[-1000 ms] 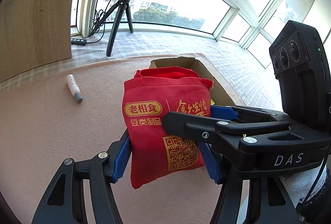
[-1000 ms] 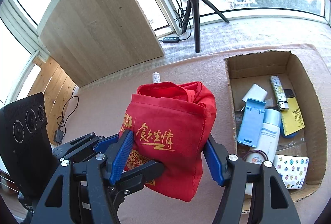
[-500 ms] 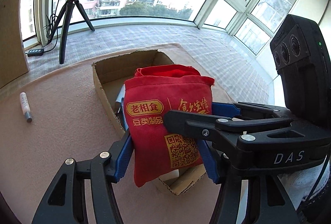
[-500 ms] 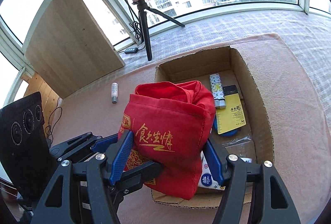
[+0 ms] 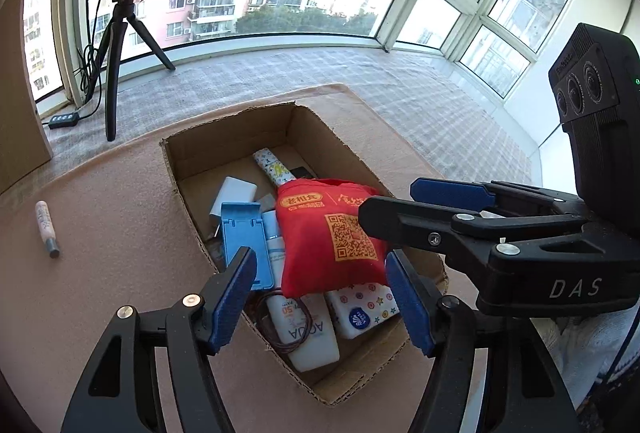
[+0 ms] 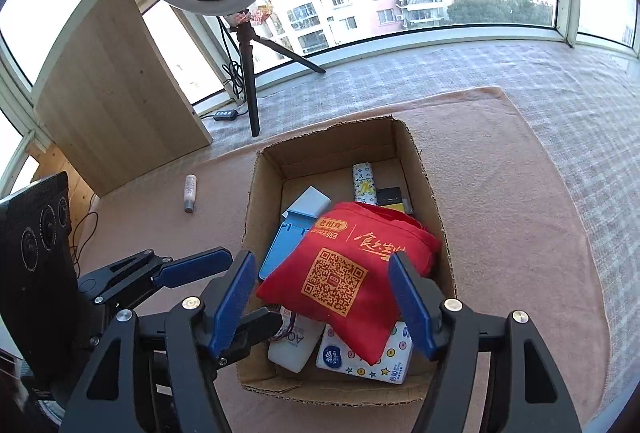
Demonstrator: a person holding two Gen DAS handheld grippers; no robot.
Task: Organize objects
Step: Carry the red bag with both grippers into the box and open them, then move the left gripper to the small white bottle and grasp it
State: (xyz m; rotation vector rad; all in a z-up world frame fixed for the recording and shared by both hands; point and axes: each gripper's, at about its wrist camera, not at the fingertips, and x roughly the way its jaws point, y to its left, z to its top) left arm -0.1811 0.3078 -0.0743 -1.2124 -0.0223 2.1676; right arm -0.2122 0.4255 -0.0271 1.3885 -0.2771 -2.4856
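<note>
A red cloth bag (image 5: 332,233) (image 6: 352,273) with a yellow QR code lies inside the open cardboard box (image 5: 180,169) (image 6: 256,209), resting on a blue phone stand (image 5: 240,233) (image 6: 284,245), a white sunscreen bottle (image 5: 304,333) and a tissue pack (image 6: 368,357). My left gripper (image 5: 320,297) hovers open above the box's near end, nothing between its blue pads. My right gripper (image 6: 324,301) is open too, just above the bag without touching it. In the left wrist view the right gripper (image 5: 452,209) reaches in from the right.
A small tube (image 5: 46,229) (image 6: 189,193) lies on the pink mat left of the box. A ring light on a tripod (image 6: 248,73) and a wooden panel (image 6: 112,93) stand at the back by the windows.
Both grippers opened and released the red bag, which now lies in the box; before they held it between them while carrying it over the box.
</note>
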